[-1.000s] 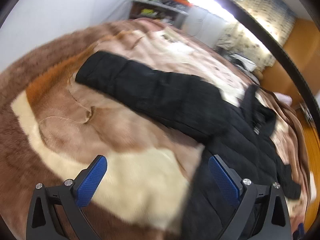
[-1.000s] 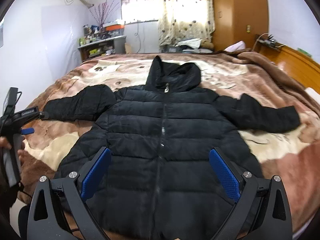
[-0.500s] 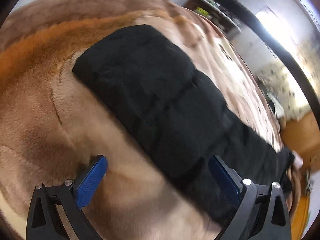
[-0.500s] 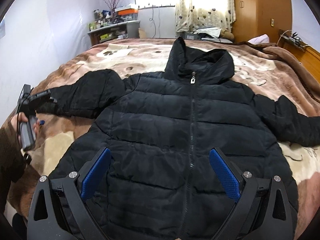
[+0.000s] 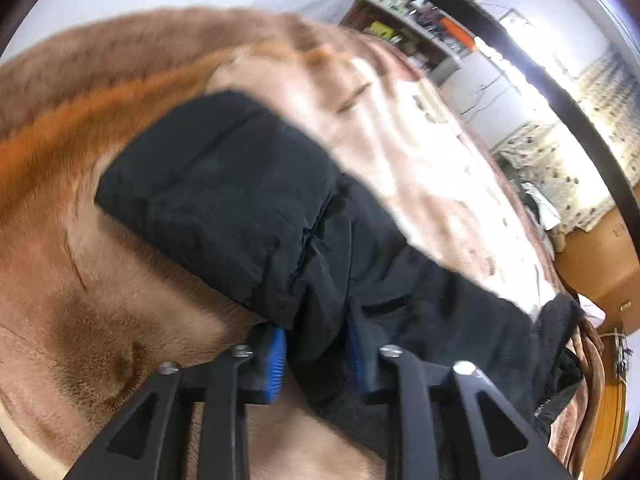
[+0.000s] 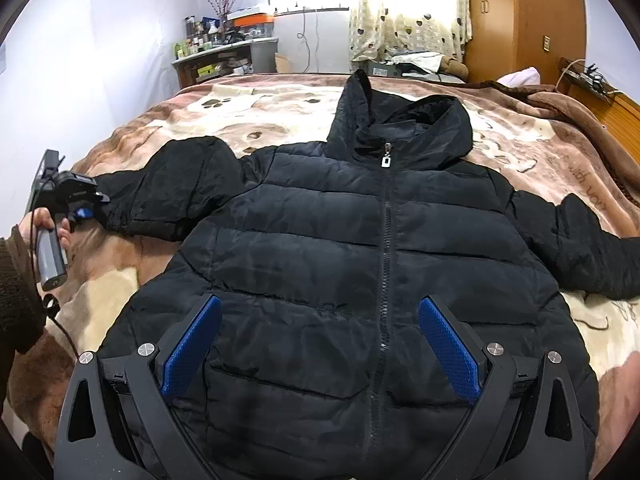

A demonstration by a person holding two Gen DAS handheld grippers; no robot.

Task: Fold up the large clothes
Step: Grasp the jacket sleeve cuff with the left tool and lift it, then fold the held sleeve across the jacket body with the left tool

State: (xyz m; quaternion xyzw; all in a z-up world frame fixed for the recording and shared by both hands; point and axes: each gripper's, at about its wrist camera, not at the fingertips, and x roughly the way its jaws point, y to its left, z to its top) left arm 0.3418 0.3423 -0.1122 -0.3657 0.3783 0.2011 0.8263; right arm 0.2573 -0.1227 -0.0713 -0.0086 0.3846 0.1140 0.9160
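A black hooded puffer jacket [image 6: 360,264] lies face up, zipped, spread flat on the bed with both sleeves out. In the left wrist view my left gripper [image 5: 316,356] is shut on the near edge of the jacket's left sleeve [image 5: 240,200], close to the cuff end. The left gripper also shows in the right wrist view [image 6: 80,210], held by a hand at that sleeve. My right gripper [image 6: 320,344] is open and empty, hovering above the jacket's lower front, straddling the zipper [image 6: 384,240].
The bed is covered by a brown and cream plush blanket [image 6: 248,120]. A cluttered shelf [image 6: 224,56] and curtained window stand at the far wall. A wooden wardrobe [image 6: 520,20] is at the far right, a wooden headboard [image 6: 616,116] on the right.
My left gripper moved in to the left sleeve and closed on its edge. My right gripper moved closer over the jacket's front and stayed open.
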